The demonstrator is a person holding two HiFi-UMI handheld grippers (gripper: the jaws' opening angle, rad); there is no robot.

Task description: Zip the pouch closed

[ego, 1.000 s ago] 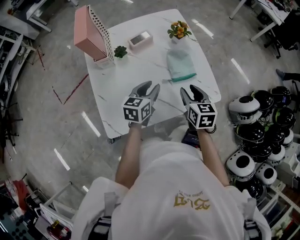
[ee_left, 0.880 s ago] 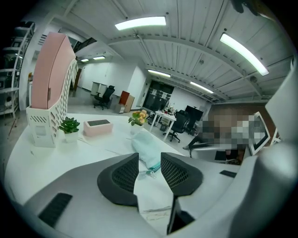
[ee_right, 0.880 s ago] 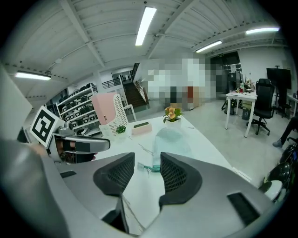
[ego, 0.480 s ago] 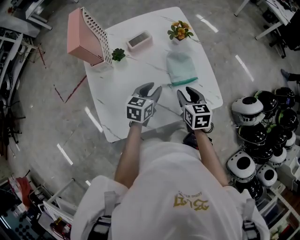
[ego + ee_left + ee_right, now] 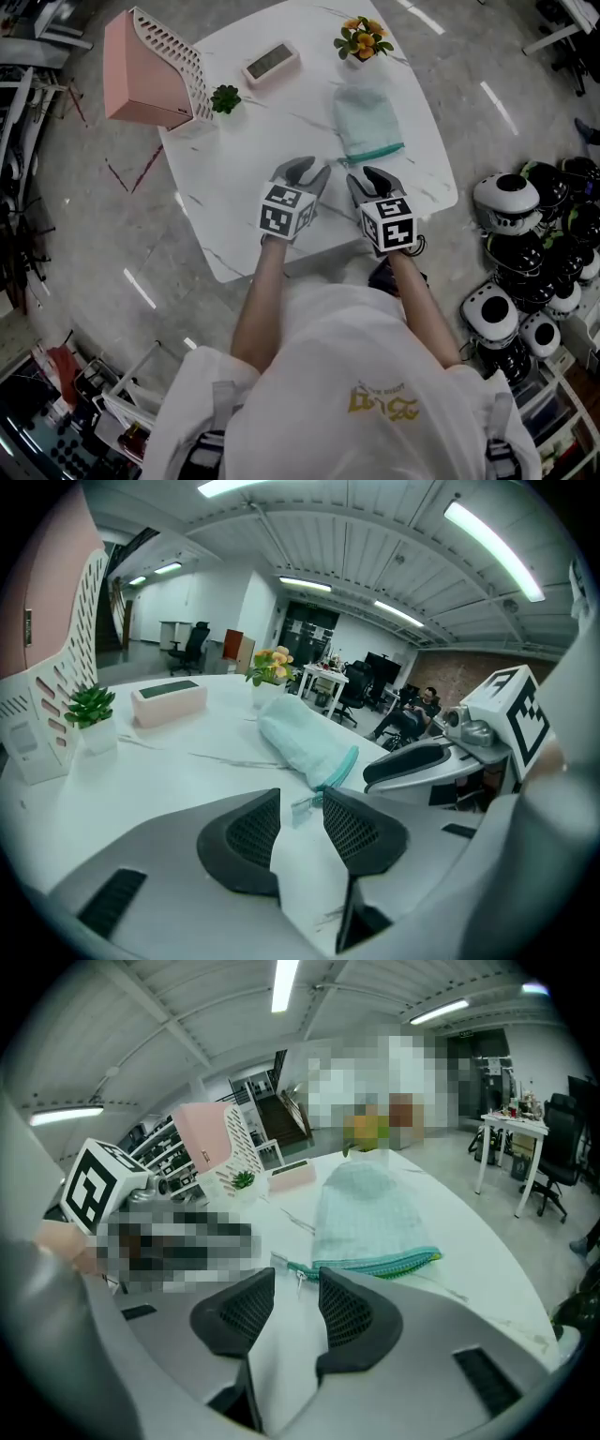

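A mint-green pouch (image 5: 366, 127) lies flat on the white marble table (image 5: 234, 187), its teal zipper edge (image 5: 377, 154) facing me. The zipper pull (image 5: 299, 1275) hangs at the zipper's left end. My left gripper (image 5: 309, 170) hovers open just left of and short of the pouch (image 5: 300, 747), nothing between its jaws. My right gripper (image 5: 367, 176) sits just short of the zipper (image 5: 375, 1265). Its jaws are closing with nothing between them, and the pull shows just beyond the gap. The two grippers are side by side, close together.
A pink perforated file holder (image 5: 150, 66) stands at the table's far left, beside a small potted plant (image 5: 225, 98). A pink-cased clock (image 5: 270, 64) and a flower pot (image 5: 361, 37) sit at the back. Several white helmets (image 5: 534, 253) lie on the floor to the right.
Both grippers have come down and forward over the table, closer to the pouch's zipper edge. The right jaws stand a little narrower.
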